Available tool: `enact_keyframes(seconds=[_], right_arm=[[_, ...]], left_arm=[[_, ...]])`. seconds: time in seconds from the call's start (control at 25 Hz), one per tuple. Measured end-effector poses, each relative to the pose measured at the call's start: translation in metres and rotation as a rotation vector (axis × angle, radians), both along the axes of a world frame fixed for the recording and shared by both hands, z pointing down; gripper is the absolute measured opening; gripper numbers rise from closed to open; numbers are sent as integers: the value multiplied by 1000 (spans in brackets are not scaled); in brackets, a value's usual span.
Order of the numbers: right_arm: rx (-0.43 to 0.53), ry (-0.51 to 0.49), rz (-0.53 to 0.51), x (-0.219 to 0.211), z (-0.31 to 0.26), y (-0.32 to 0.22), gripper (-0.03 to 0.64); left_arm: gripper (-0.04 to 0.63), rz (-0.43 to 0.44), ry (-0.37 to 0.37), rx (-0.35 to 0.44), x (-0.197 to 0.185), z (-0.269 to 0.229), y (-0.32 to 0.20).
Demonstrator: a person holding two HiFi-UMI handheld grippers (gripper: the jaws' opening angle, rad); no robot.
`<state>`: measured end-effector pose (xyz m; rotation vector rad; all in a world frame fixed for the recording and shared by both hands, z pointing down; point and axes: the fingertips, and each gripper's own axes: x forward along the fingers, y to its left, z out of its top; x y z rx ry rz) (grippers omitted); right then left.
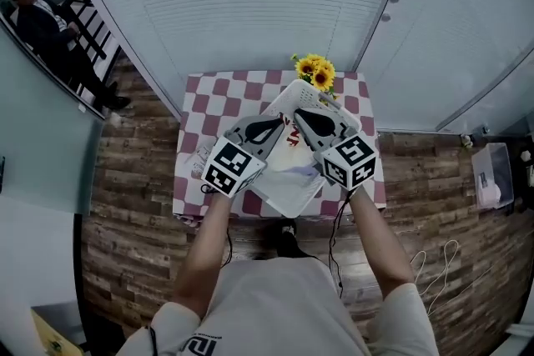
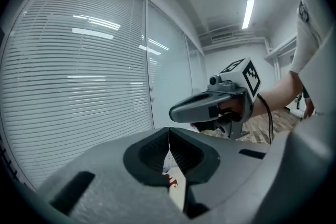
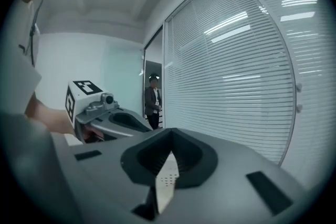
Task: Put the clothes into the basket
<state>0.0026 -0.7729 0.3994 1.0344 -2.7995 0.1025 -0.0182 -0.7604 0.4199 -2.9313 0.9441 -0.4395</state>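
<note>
A white plastic basket stands tilted on the checkered table. Inside it lies white clothing with red print. Both grippers hover over the basket, side by side and pointing away from me. My left gripper has its jaws shut tip to tip with nothing pinched; the red-printed cloth shows below through the gap. My right gripper is shut too, and the perforated basket wall shows beneath it. Each gripper appears in the other's view, the right gripper and the left gripper.
A bunch of sunflowers stands at the table's far edge behind the basket. Blinds and glass panels close off the far side. A person stands in a doorway at the far left. A clear box and cables lie on the floor at right.
</note>
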Motion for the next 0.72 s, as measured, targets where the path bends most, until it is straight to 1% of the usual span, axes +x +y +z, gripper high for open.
enact_keyframes(seconds=[0.12,0.28,0.4,0.56,0.72], right_arm=[[-11,-32,12,15,2,17,18],[-53,-69,43,34,17,34,18],[-74,-85,69,47,25,42,18],[-83,-112,96,59,28,51,18],[-108,-131,110,62,35,58,18]], left_arm=[[15,11,22,10,8,-7,5],[15,24,30,2,13,-4,15],[15,22,34,-12,12,2,21],[15,23,21,-25,7,10,28],[15,19,40,-31,2,15,36]])
